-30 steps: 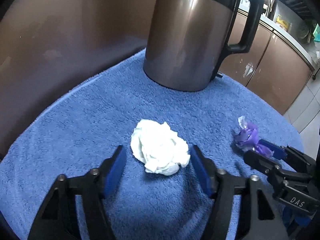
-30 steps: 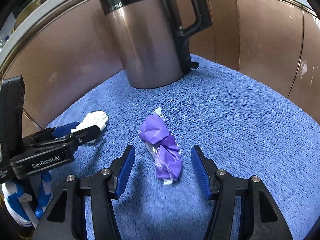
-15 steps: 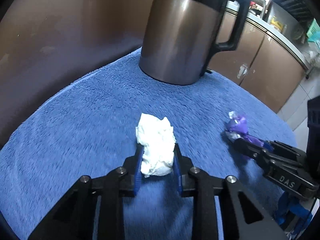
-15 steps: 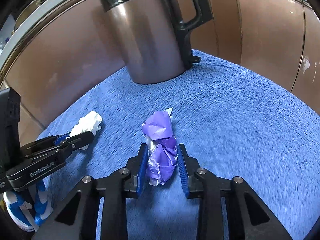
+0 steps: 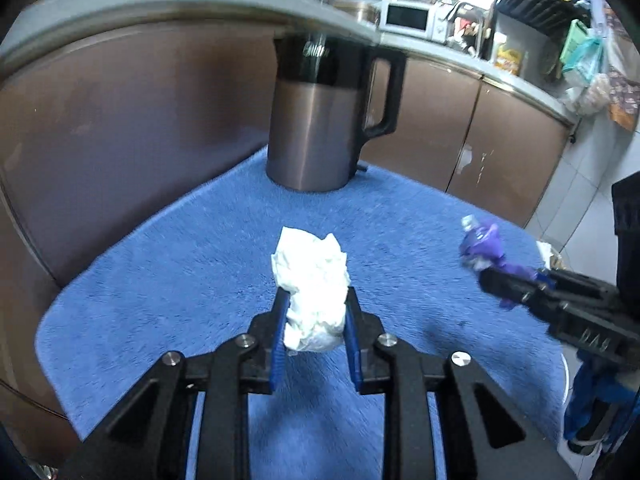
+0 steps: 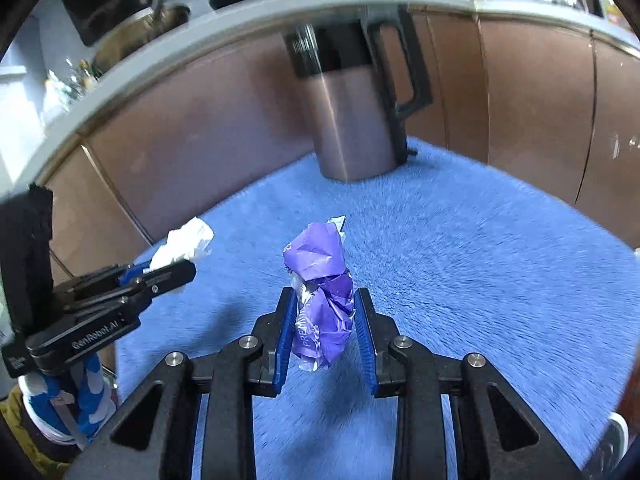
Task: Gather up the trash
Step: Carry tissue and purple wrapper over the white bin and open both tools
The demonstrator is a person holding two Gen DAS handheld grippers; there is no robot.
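A crumpled white tissue (image 5: 314, 286) is pinched between the blue pads of my left gripper (image 5: 314, 308), lifted off the blue towel (image 5: 180, 280). My right gripper (image 6: 325, 312) is shut on a crumpled purple wrapper (image 6: 320, 292), also raised above the towel (image 6: 480, 280). In the left wrist view the right gripper (image 5: 486, 268) shows at the right with the purple wrapper (image 5: 482, 246) in its tips. In the right wrist view the left gripper (image 6: 182, 264) shows at the left holding the white tissue (image 6: 184, 242).
A tall brown and black kettle (image 5: 324, 120) with a handle stands at the far edge of the towel, seen too as the kettle (image 6: 356, 108) in the right wrist view. Brown cabinet doors (image 5: 120, 120) and a grey counter rim (image 6: 200, 36) rise behind. Tiled floor (image 5: 580, 208) lies at the right.
Both grippers closed on their pieces of trash, the left on the tissue and the right on the purple wrapper, then lifted them up and back from the towel; the kettle looks farther away.
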